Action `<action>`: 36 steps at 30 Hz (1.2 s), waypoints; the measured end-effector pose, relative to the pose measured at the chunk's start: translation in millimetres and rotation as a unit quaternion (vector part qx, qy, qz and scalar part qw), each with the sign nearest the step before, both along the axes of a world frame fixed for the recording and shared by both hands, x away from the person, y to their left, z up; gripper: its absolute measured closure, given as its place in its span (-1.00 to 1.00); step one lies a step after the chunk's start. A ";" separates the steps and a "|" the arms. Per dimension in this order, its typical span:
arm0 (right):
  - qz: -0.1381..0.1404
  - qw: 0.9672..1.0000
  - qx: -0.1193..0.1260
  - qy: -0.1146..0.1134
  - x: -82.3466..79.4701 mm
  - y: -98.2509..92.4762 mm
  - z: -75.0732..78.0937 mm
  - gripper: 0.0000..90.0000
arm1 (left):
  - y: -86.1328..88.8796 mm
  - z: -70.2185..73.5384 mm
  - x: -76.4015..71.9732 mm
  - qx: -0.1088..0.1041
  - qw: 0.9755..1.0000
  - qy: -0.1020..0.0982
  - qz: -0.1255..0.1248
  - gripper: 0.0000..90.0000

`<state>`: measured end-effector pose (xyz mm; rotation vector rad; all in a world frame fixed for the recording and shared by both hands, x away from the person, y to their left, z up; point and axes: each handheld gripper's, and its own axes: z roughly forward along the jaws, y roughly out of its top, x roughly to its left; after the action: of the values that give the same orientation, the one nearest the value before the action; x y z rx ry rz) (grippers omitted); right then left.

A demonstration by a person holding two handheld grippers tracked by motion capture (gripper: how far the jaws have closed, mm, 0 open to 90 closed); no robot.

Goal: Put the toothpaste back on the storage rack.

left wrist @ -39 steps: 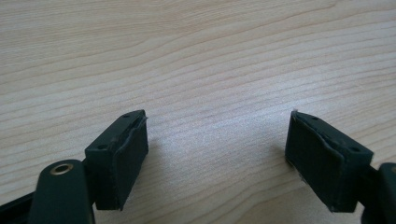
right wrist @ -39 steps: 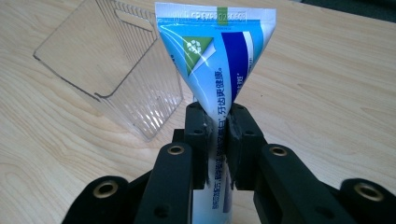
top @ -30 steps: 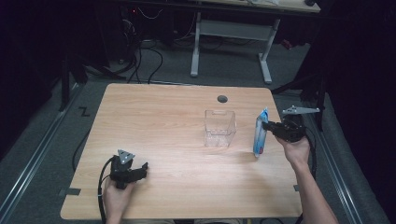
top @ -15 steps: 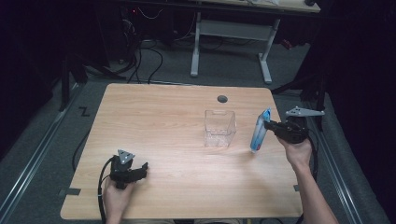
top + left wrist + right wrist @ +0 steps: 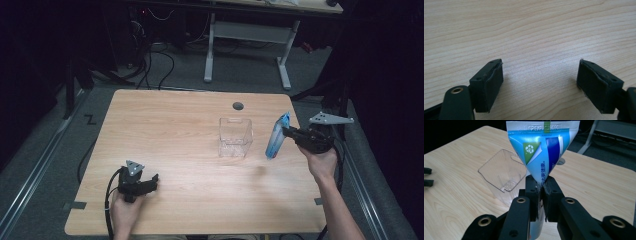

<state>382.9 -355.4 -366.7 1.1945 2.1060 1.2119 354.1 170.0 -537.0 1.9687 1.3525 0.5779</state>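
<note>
Between your right gripper's [image 5: 541, 186] jaws sits a blue pouch [image 5: 542, 150], pinched tight and lifted clear of the table [image 5: 180, 120], just right of the clear box [image 5: 235, 136]. Your grip bites a narrow part of the pouch, so it could swing or slip out as you carry it, and its hanging end might catch the box rim and tip that light box. From above the pouch [image 5: 276, 136] looks like a thin strip; your right gripper view reveals its printed face. Near left, your left gripper [image 5: 540, 80] rests wide, holding nothing.
</note>
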 end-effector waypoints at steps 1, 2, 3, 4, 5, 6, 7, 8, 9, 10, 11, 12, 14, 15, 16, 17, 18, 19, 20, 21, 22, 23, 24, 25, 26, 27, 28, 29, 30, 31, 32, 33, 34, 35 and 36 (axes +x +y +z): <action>0.000 1.000 0.000 0.000 0.0 0.0 0.0 0.86 | 0.0 0.0 0.0 0.000 1.000 0.000 0.000 -0.52; 0.004 1.000 0.001 -0.003 -1.4 1.5 2.2 0.86 | -0.1 0.0 0.0 -0.001 1.000 0.000 0.000 -0.52; 0.006 1.000 0.002 -0.004 -2.0 2.0 3.1 0.86 | -0.1 -0.1 0.0 -0.001 1.000 -0.001 0.001 -0.52; 0.010 1.000 0.003 -0.005 -3.0 2.9 4.7 0.86 | -0.1 -0.1 0.0 -0.001 1.000 0.000 0.001 -0.52; 0.012 1.000 0.004 -0.006 -3.2 3.3 5.5 0.86 | -0.1 0.0 0.0 0.000 1.000 0.000 0.000 -0.52; 0.015 1.000 0.007 -0.005 -3.9 4.2 7.0 0.86 | -0.1 -0.1 0.0 0.000 1.000 0.000 0.000 -0.52; 0.017 1.000 0.007 -0.005 -4.2 4.6 8.0 0.86 | -0.1 -0.1 0.0 -0.001 1.000 0.000 0.001 -0.52; 0.019 1.000 0.009 -0.006 -4.9 5.3 9.3 0.86 | -0.1 -0.1 0.0 -0.001 1.000 0.000 0.001 -0.52; 0.021 1.000 0.010 -0.006 -5.4 6.1 10.9 0.86 | -0.1 -0.1 0.0 -0.001 1.000 0.000 0.001 -0.52; 0.023 1.000 0.011 -0.007 -6.2 7.2 13.0 0.86 | -0.1 -0.1 0.0 -0.001 1.000 0.000 0.001 -0.52; 0.024 1.000 0.011 -0.008 -6.6 8.0 14.2 0.86 | -0.1 0.0 0.0 -0.001 1.000 0.000 0.000 -0.52; 0.024 1.000 0.011 -0.008 -6.6 8.0 14.2 0.86 | -0.1 0.0 0.0 -0.001 1.000 0.000 0.000 -0.52; 0.033 0.999 0.011 -0.009 -8.0 12.1 18.8 0.86 | 0.0 0.0 0.0 0.000 1.000 0.000 0.000 -0.52; 0.036 0.999 0.011 -0.010 -8.5 13.7 20.0 0.86 | 0.0 0.0 0.0 0.000 1.000 0.000 0.000 -0.52; 0.037 0.999 0.010 -0.009 -8.9 14.9 20.9 0.86 | 0.1 0.0 0.0 0.000 1.000 0.000 0.000 -0.52; 0.040 0.999 0.010 -0.008 -9.3 16.5 21.9 0.86 | 0.1 0.0 0.0 0.000 1.000 0.000 0.000 -0.52; 0.043 0.999 0.010 -0.009 -9.4 17.7 23.0 0.86 | 0.1 0.1 0.0 0.000 1.000 0.000 0.000 -0.52; 0.046 0.999 0.012 -0.009 -9.6 18.9 24.1 0.86 | 0.1 0.1 0.0 0.000 1.000 0.000 0.000 -0.52; 0.048 0.999 0.013 -0.009 -9.9 20.1 25.6 0.86 | 0.1 0.1 0.0 0.000 1.000 0.000 0.000 -0.52; 0.048 0.999 0.013 -0.009 -9.9 20.1 25.6 0.86 | 0.1 0.0 0.0 0.000 1.000 0.000 0.000 -0.52; 0.054 0.998 0.017 -0.008 -9.8 22.6 29.0 0.86 | 0.1 0.0 0.0 0.000 1.000 0.000 0.000 -0.52; 0.056 0.998 0.017 -0.007 -9.9 24.0 30.7 0.86 | 0.2 0.1 0.0 0.000 1.000 0.000 0.000 -0.52; 0.059 0.998 0.016 -0.009 -9.6 25.6 32.5 0.86 | 0.2 0.1 0.0 0.000 1.000 0.000 0.000 -0.52; 0.063 0.998 0.016 -0.009 -9.3 27.2 34.2 0.86 | 0.2 0.1 0.0 0.000 1.000 0.001 -0.001 -0.52; 0.063 0.998 0.016 -0.009 -9.3 27.2 34.2 0.86 | 0.2 0.1 0.0 0.000 1.000 0.001 -0.001 -0.52; 0.065 0.998 0.015 -0.009 -8.9 28.6 35.9 0.86 | 0.2 0.1 0.1 0.000 1.000 0.000 -0.001 -0.52; 0.069 0.997 0.017 -0.009 -7.8 31.3 38.8 0.86 | 0.1 0.0 0.1 -0.001 1.000 0.000 0.000 -0.52; 0.070 0.997 0.017 -0.008 -7.4 32.3 39.8 0.86 | 0.2 0.1 0.1 -0.001 1.000 0.001 -0.001 -0.52; 0.072 0.997 0.018 -0.008 -6.5 33.9 40.6 0.86 | 0.1 0.0 0.1 -0.001 1.000 0.000 0.000 -0.52; 0.075 0.997 0.018 -0.008 -5.9 35.8 41.4 0.86 | 0.2 0.1 0.1 -0.001 1.000 0.001 -0.001 -0.52; 0.077 0.997 0.017 -0.008 -5.2 38.6 42.2 0.86 | 0.1 0.0 0.1 -0.001 1.000 0.000 0.000 -0.52; 0.080 0.997 0.015 -0.010 -4.3 40.0 42.5 0.86 | 0.1 0.0 0.1 -0.001 1.000 0.000 0.000 -0.52; 0.082 0.996 0.016 -0.009 -3.3 42.6 43.0 0.86 | 0.2 0.1 0.1 -0.001 1.000 0.001 -0.001 -0.52; 0.084 0.996 0.015 -0.009 -2.7 43.9 43.5 0.86 | 0.1 0.0 0.2 -0.001 1.000 0.000 0.000 -0.52; 0.086 0.996 0.015 -0.010 -1.8 45.7 44.0 0.86 | 0.2 0.1 0.1 -0.001 1.000 0.001 -0.001 -0.52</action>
<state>381.1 -309.7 -322.8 1.0264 2.2210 1.3295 354.2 170.2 -536.9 1.9684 1.3523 0.5743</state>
